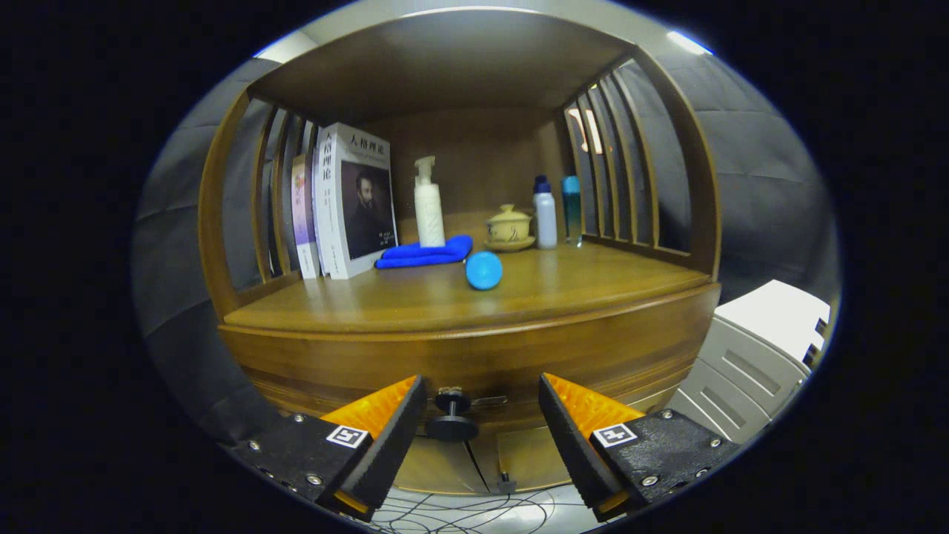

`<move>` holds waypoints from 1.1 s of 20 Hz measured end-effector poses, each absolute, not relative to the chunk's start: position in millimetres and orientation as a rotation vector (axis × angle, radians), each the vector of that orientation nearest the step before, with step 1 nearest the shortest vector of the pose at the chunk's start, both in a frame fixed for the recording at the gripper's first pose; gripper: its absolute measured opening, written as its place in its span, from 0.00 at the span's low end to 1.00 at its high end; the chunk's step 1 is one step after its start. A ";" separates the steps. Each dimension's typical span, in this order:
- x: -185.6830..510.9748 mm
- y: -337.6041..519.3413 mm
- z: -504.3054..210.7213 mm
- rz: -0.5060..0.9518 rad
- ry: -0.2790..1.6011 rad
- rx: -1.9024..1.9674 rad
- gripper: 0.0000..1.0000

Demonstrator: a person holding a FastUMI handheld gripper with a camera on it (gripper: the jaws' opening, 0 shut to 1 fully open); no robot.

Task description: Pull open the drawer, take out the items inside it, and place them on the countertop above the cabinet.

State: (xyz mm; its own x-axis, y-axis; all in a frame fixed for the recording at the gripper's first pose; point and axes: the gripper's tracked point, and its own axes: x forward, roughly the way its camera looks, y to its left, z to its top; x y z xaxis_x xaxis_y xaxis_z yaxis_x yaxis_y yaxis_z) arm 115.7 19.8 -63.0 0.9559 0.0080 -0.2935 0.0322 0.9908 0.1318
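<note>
Dark, the drawer knob (452, 417) sits between my gripper's (482, 404) wide-spread, empty fingers, nearer the left one, so I'd centre first, close squarely on its stem, then draw the drawer (474, 371) straight back.

Your jaws stood apart, the drawer knob (451, 415) between them and closer to the left one. Beyond them, on the surface (593, 285), a ball (483, 270) lay nearest; behind it sat a cloth (426, 254), books (342, 200) to its left, bottles (556, 211) to the right.
</note>
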 end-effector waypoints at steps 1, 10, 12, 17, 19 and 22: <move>109.1 14.1 -45.1 -0.018 0.271 0.123 0.94; 51.2 0.3 89.2 -0.028 0.115 -0.036 0.94; 42.5 5.1 104.4 -0.019 0.084 0.011 0.94; 31.7 -9.1 129.1 -0.052 0.039 0.083 0.95; 26.4 -18.3 137.4 -0.074 0.020 0.073 0.95; 21.8 -21.9 145.5 -0.081 0.001 0.055 0.94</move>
State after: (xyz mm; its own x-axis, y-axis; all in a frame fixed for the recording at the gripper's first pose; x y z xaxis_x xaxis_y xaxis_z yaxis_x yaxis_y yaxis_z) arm 21.8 -21.9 145.5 0.9967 -0.0805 -0.0037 0.0806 0.9952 0.0549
